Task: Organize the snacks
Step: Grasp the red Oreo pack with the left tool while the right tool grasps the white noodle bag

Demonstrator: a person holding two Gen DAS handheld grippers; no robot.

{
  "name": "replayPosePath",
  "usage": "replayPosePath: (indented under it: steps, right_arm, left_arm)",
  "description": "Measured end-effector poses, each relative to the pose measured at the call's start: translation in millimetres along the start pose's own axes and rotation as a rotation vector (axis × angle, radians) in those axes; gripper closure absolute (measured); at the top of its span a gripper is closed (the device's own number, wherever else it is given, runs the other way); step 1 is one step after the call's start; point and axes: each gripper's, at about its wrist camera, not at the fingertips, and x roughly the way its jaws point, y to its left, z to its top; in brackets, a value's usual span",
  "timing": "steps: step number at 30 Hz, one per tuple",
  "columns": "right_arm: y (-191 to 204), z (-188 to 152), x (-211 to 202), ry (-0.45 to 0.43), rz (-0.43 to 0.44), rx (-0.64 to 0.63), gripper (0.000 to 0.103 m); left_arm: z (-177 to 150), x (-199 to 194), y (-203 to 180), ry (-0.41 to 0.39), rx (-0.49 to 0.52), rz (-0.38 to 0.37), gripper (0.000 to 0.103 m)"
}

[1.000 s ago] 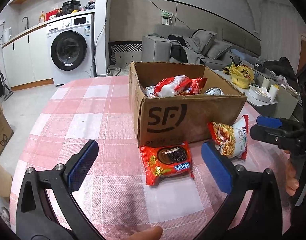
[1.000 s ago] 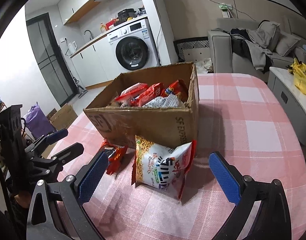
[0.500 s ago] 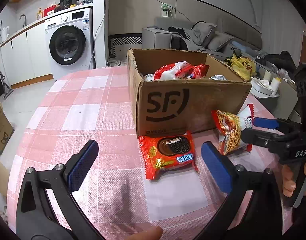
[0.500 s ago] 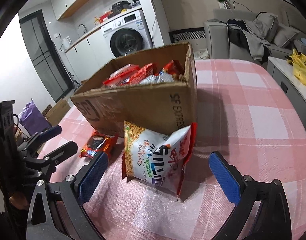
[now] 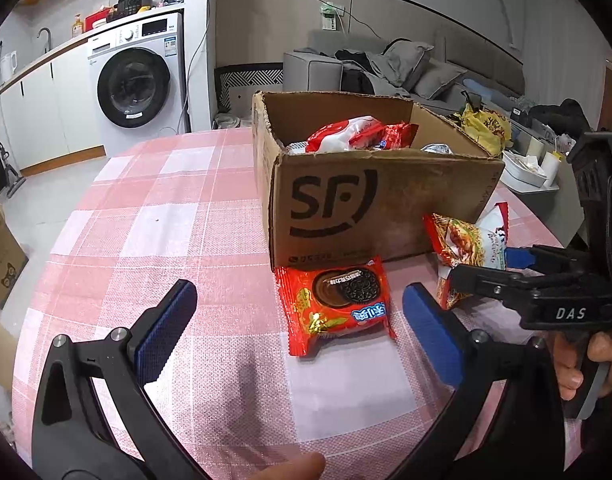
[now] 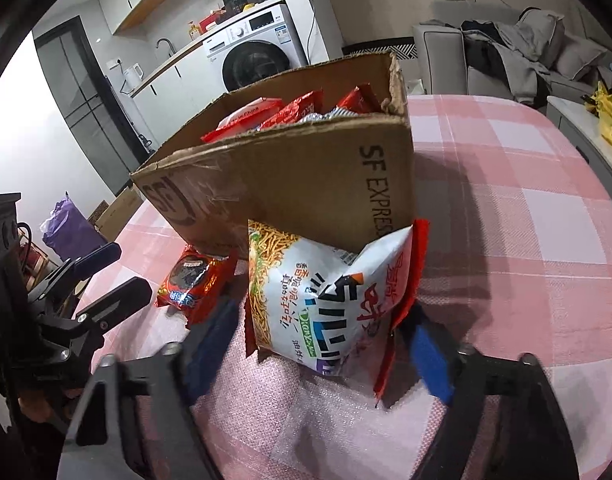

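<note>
right gripper [image 6: 325, 344]: blue pads either side of the noodle snack bag [image 6: 321, 300], closing in, can't tell if it's actually pinched | left gripper [image 5: 298, 320]: wide open over the pink checked tablecloth [image 5: 146, 220]; red cookie pack [image 5: 335, 304] lies flat between its pads, just near of the cardboard box [image 5: 369, 208] | box already holds snacks; noodle bag leans at its near right corner

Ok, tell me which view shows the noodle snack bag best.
Right wrist view: the noodle snack bag fills the centre between the right gripper fingers, print readable. The left wrist view shows only its upper part, the rest hidden behind that gripper.
</note>
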Motion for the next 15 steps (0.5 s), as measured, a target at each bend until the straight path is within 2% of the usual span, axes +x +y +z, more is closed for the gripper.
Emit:
replayPosePath:
  steps: [2, 6, 12, 15]
  right_arm:
    - [-1, 0, -1, -0.005, 0.003, 0.005, 0.029]
    - [-6, -2, -5, -0.019, 0.059, 0.027, 0.043]
    - [-1, -4, -19, -0.055, 0.084, -0.003, 0.045]
    - [0, -4, -22, -0.058, 0.112, -0.005, 0.045]
  left_arm:
    - [-1, 2, -1, 0.001, 0.003, 0.005, 0.000]
    - [-2, 3, -1, 0.002, -0.003, 0.001, 0.000]
    - [-3, 8, -2, 0.015, -0.004, -0.004, 0.000]
    - [-3, 16, -5, 0.047, 0.003, -0.009, 0.000]
